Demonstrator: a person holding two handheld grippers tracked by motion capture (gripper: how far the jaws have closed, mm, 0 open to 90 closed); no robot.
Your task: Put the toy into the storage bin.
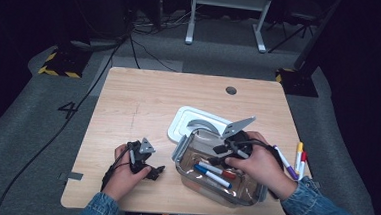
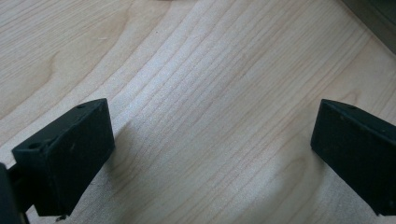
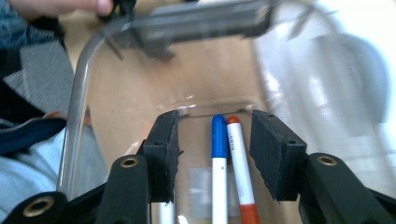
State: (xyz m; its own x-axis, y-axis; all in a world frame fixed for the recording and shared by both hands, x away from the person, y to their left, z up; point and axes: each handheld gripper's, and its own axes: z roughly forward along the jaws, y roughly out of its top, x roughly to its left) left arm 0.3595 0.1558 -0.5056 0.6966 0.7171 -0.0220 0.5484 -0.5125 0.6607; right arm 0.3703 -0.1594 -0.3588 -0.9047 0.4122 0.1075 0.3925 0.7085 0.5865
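Observation:
A clear plastic container (image 1: pixel 253 191) with grey clips stands at the front right of the wooden table (image 1: pixel 144 99). In it lie a blue-capped marker (image 1: pixel 213 175) and a red-capped marker (image 1: pixel 223 170), side by side. My right gripper (image 1: pixel 215 161) hangs over the container and is open. In the right gripper view the blue-capped marker (image 3: pixel 218 154) and the red-capped marker (image 3: pixel 239 163) lie below the gap between its jaws (image 3: pixel 215 137), untouched by the pads. My left gripper (image 1: pixel 157 171) rests low on the table left of the container. Its jaws (image 2: pixel 210 149) are wide open over bare wood.
The container's white lid (image 1: pixel 182 119) lies flat just behind it. Three loose markers, purple, yellow and red (image 1: pixel 298 159), lie near the table's right edge. A round cable hole (image 1: pixel 231 90) sits at the back. The container's grey clip (image 3: pixel 196 23) is seen ahead of the right jaws.

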